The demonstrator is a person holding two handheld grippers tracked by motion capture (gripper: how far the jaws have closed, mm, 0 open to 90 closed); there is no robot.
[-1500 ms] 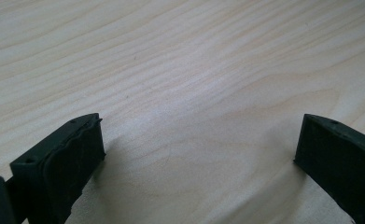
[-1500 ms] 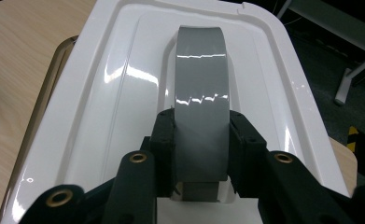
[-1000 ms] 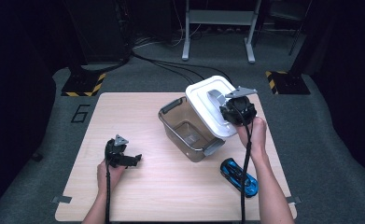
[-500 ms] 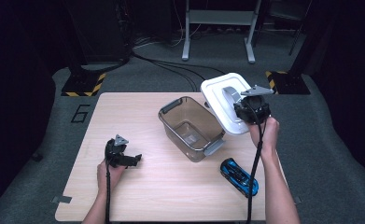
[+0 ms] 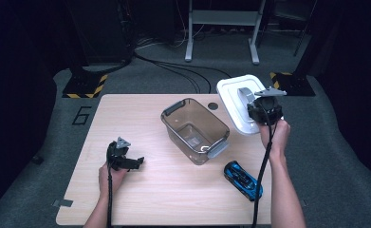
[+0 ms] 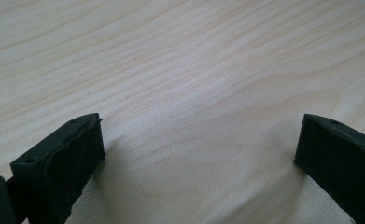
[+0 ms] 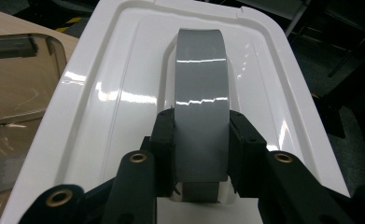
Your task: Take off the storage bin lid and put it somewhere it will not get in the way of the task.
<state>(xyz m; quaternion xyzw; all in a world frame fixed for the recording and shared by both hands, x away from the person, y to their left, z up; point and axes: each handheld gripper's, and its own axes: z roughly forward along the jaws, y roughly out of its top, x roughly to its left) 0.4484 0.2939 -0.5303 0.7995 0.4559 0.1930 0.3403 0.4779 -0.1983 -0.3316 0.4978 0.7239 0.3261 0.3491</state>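
Observation:
My right gripper [image 5: 264,110] is shut on the grey handle [image 7: 201,116] of a white box lid [image 5: 235,102], held in the air over the table's far right corner. In the right gripper view the lid [image 7: 124,93] spreads out beyond the jaws. A clear plastic bin [image 5: 195,130] with grey latches stands open and empty at the table's middle. A blue toy car [image 5: 243,180] lies at the front right. My left gripper [image 5: 131,162] rests low at the front left, open, with bare wood between its fingers [image 6: 61,163].
The wooden table [image 5: 140,199] carries a black "6" mark [image 5: 81,115] at its far left. Cables and yellow-black floor plates [image 5: 83,85] lie on the grey floor behind. A metal stand [image 5: 221,28] is at the back.
My right gripper has carried the white lid off the bin, to the right and away, past the table's edge. The left gripper has stayed still.

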